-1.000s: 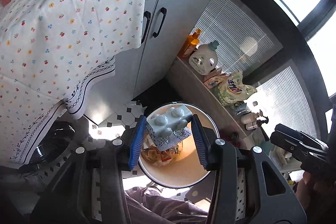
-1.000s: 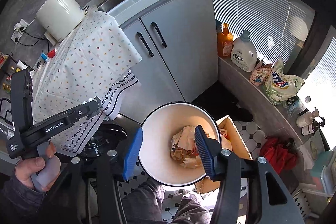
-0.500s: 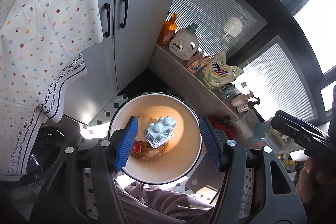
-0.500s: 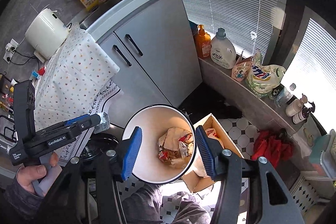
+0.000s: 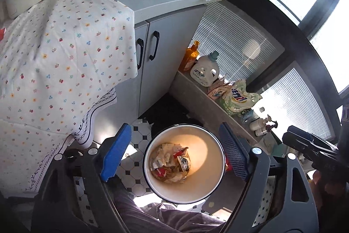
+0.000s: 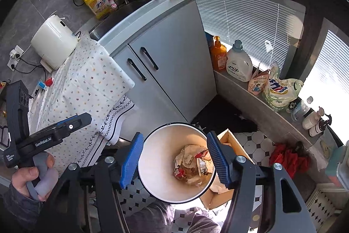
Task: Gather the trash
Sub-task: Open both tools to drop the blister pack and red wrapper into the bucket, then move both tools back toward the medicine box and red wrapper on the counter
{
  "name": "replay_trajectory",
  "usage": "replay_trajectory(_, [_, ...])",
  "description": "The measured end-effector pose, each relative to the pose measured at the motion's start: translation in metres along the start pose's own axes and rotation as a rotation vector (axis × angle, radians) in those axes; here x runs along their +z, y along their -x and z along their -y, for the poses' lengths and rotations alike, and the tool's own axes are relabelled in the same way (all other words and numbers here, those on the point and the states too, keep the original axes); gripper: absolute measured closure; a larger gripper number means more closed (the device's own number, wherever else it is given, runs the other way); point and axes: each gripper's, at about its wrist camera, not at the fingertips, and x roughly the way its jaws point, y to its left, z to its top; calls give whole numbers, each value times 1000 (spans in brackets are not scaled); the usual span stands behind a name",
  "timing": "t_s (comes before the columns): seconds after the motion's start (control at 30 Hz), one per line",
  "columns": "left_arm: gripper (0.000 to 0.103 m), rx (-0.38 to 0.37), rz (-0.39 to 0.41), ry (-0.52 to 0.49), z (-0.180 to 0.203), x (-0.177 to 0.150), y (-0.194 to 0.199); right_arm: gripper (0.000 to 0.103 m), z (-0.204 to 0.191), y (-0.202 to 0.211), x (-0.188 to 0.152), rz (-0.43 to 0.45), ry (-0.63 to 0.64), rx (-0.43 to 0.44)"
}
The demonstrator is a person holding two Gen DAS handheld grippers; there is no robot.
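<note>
the left gripper (image 5: 174,156) hangs over a round white trash bin (image 5: 214,187) that stands on the black-and-white tiled floor (image 5: 135,134). its 2 blue-padded jaws stand wide and are opening, 1 on each side of the bin mouth as seen from above, with nothing between them. the trash (image 5: 171,162), a heap of crumpled paper and wrappers with red scraps, lies at the bottom of the bin, well below the pads and apart from them.

the right gripper (image 6: 175,159) points down at the same trash bin (image 6: 152,185). its jaws are at a medium gap and opening, and hold nothing. in this view the trash (image 6: 192,164) lies low in the bin toward the right-hand pad, not touched by it.

a cardboard box (image 6: 231,141) sits just beside the bin, partly behind it. a flower-print cloth (image 5: 61,71) hangs over the counter edge next to the grey cabinet (image 5: 165,47). a white detergent jug (image 5: 205,72) and an orange bottle (image 5: 190,56) stand on the ledge under the window blinds. a hand (image 6: 32,176) holds the left gripper's handle in the right wrist view.
</note>
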Motion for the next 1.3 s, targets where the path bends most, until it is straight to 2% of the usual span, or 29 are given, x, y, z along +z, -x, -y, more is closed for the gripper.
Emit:
replay_trajectory(0.17, [9,81,84,61,-46,16,32,25,-35,-9,19,17,50,31])
replay_trajectory(0.27, [6,136,130,107,-79,22,51,16,-62,-15,31,41,81,48])
replay_trajectory(0.4, [6,193,172,168,-120,26,73,10,-100,-27,49,59,126,78])
replay_trajectory(0.73, [6,335,279,318,-217,24,139,9,-210,-63,83,48,259,200])
replay_trajectory(1.03, [6,435,359,445,-293,7,192,9,-324,-102,88,3,421,300])
replay_trajectory(1.3, [6,490,414,511,-351,1,219,11,-408,-130,90,-11,520,369])
